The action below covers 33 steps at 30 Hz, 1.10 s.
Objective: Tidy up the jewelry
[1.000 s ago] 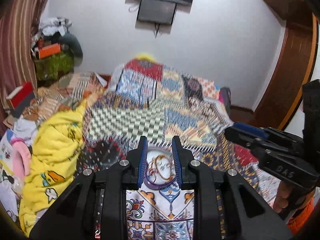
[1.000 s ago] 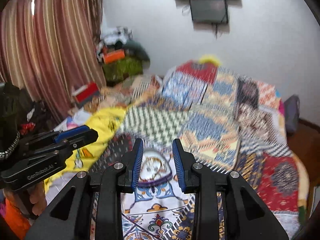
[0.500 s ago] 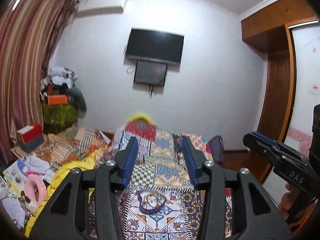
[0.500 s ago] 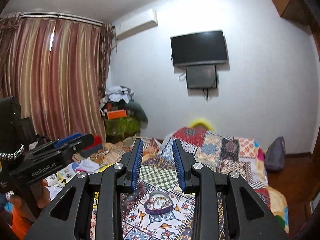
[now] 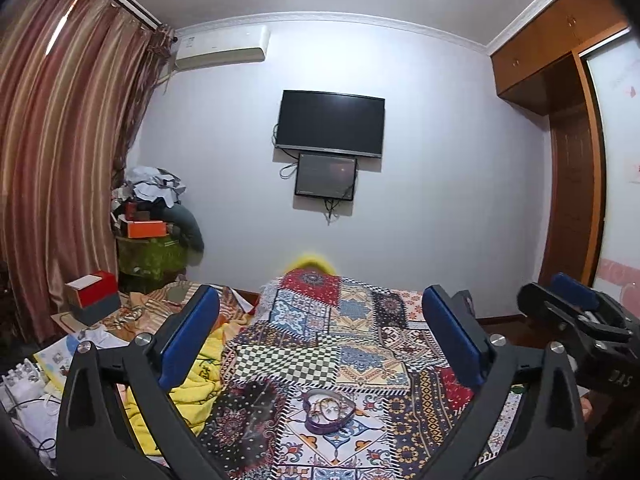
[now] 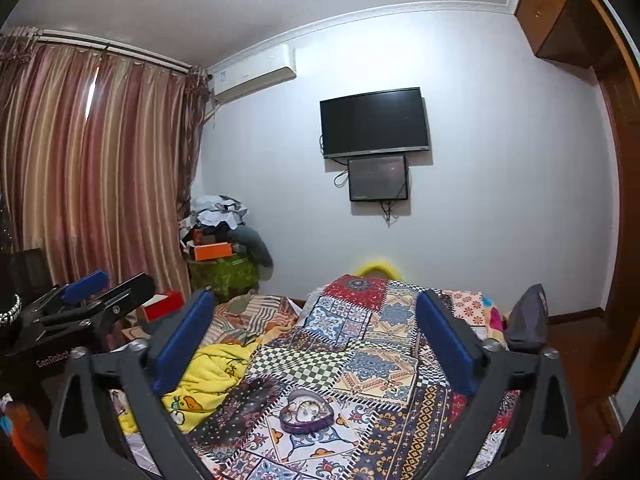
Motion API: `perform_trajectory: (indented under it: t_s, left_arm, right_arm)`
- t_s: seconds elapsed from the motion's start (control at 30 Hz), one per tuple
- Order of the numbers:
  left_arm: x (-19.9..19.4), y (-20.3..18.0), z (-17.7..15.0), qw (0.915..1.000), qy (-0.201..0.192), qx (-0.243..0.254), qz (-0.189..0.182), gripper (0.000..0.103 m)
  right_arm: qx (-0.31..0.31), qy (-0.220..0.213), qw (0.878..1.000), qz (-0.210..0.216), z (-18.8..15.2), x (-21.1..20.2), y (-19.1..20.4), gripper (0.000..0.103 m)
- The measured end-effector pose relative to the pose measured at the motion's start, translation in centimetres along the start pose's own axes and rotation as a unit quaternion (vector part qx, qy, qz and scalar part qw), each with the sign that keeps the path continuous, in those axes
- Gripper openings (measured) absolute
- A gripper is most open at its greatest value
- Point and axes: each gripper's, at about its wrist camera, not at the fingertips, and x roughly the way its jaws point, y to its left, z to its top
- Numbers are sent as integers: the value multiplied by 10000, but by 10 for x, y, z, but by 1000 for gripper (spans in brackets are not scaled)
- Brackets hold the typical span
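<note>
A purple heart-shaped box (image 5: 328,412) with several pieces of jewelry inside lies open on the patchwork bedspread (image 5: 360,344). My left gripper (image 5: 322,336) is held well above and short of the box, open wide, with nothing between its blue pads (image 5: 192,336). In the right wrist view the same box (image 6: 306,410) sits low between the fingers of my right gripper (image 6: 314,344), which is also open wide and empty. Each gripper shows at the edge of the other's view: the right gripper (image 5: 572,312) and the left gripper (image 6: 100,292).
A yellow blanket (image 5: 200,376) lies left of the box. Clothes and boxes are piled in the far left corner (image 5: 156,216). A television (image 5: 330,124) hangs on the far wall, a curtain (image 5: 60,160) covers the left, a wooden wardrobe (image 5: 568,184) stands right.
Both grippers have opened from nearly closed to wide and pulled up and back from the box. The views have tilted up from the bedspread to the wall.
</note>
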Motion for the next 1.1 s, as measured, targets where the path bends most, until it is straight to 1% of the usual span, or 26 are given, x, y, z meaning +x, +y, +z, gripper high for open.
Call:
perform_trajectory:
  t_s: [0.1, 0.3, 0.7, 1.1]
  left_arm:
    - [0, -1, -3, 10000, 39, 61, 22, 102]
    - [1, -4, -7, 9999, 68, 114, 85, 102]
    - [4, -4, -8, 9998, 138, 133, 41, 102]
    - [10, -15, -12, 9993, 196, 311, 57, 102]
  right_arm:
    - [-40, 2, 10000, -53, 0, 0, 1, 103]
    - [-48, 94, 9999, -23, -4, -1, 1, 103]
    - [15, 168, 9999, -36, -8, -6, -3, 103]
    - [145, 301, 9994, -11, -10, -4, -10, 103]
